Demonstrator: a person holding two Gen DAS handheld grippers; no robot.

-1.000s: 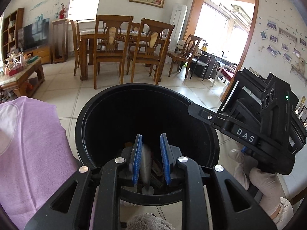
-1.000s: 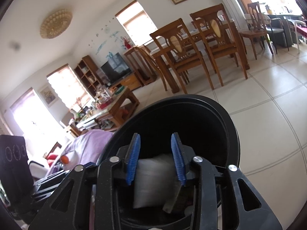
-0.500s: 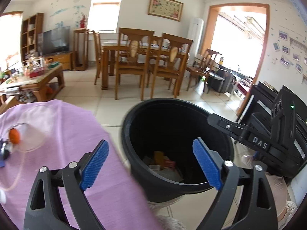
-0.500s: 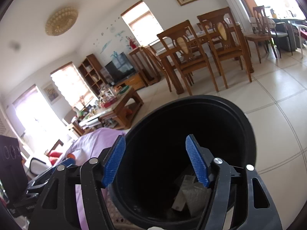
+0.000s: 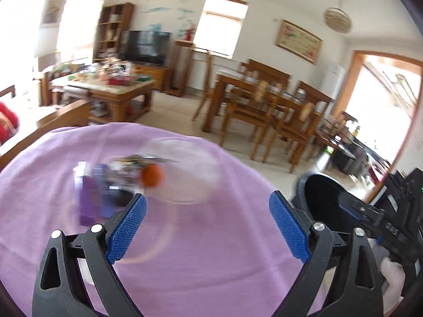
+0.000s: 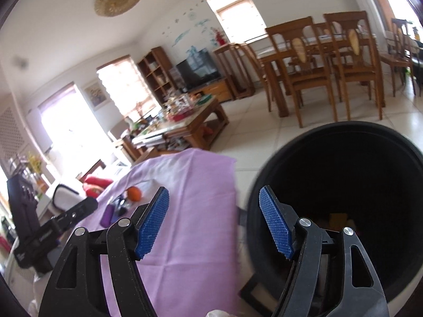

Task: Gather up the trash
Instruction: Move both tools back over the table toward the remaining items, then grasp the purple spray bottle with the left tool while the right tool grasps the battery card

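Both tongs wide, empty, jaws just opened. Left tongs [image 5: 207, 227] face bench [image 5: 211, 264]; trash pile [image 5: 119, 182] ahead-left, near. Right tongs [image 6: 214, 222] straddle bench edge and bin [image 6: 343, 137]. Left hand nearer.

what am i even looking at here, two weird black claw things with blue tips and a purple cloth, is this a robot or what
No robot: a person holds a hand-held gripper in each hand, and each carries a fisheye camera looking along its fingers. One picture is from the left gripper, the other from the right gripper. Both have just been opening and hold nothing; the blue parts are their pads.

The purple cloth covers a table. On it lie an orange fruit, a purple box and some blurred dark bits that I cannot identify. Beside the table stands a black trash bin with a few scraps at its bottom. The job is collecting trash into that bin.
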